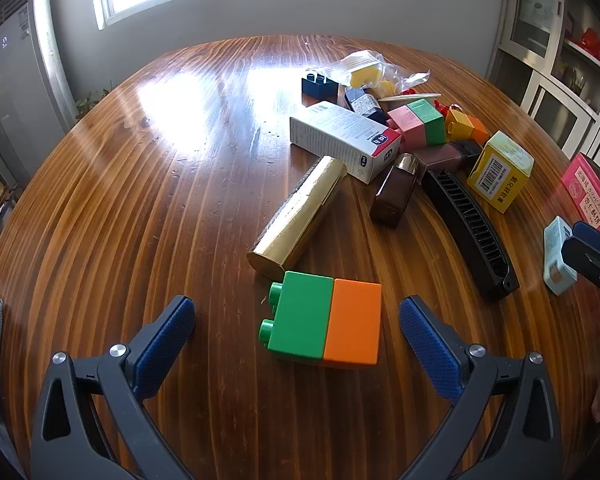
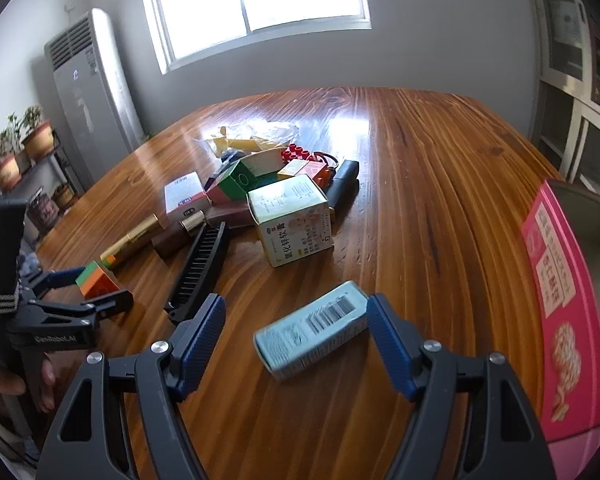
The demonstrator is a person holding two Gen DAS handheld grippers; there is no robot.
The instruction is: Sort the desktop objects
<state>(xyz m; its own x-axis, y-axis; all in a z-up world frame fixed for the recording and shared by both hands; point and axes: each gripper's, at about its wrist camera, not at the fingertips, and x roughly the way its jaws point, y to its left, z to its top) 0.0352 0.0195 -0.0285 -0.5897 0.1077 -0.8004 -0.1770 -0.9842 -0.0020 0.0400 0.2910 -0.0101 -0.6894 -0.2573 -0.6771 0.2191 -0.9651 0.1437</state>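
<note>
While both claws hang over the wooden table (image 1: 148, 184), neither grips anything: the left gripper (image 1: 296, 332) is spread wide around a green-and-orange block (image 1: 324, 320) without touching it, and the right gripper (image 2: 296, 340) is released around a pale blue box (image 2: 312, 332), whose far end sits just beside the right pad; whether they touch, I cannot tell. Just behind the block lies a gold tube (image 1: 300, 216), then a white carton (image 1: 344, 140), a brown bottle (image 1: 394, 192) and a long black comb (image 1: 472, 232), which lies between the 2 claws' targets. A yellow box (image 1: 500, 172) and a heap of coloured blocks (image 1: 420, 120) crowd farther back. A pink box (image 2: 560, 320) sits at the table's right edge. Beyond are a bright window (image 2: 256, 4), a standing air conditioner (image 2: 88, 80), potted plants (image 2: 20, 144) and white cabinets (image 1: 560, 60).
</note>
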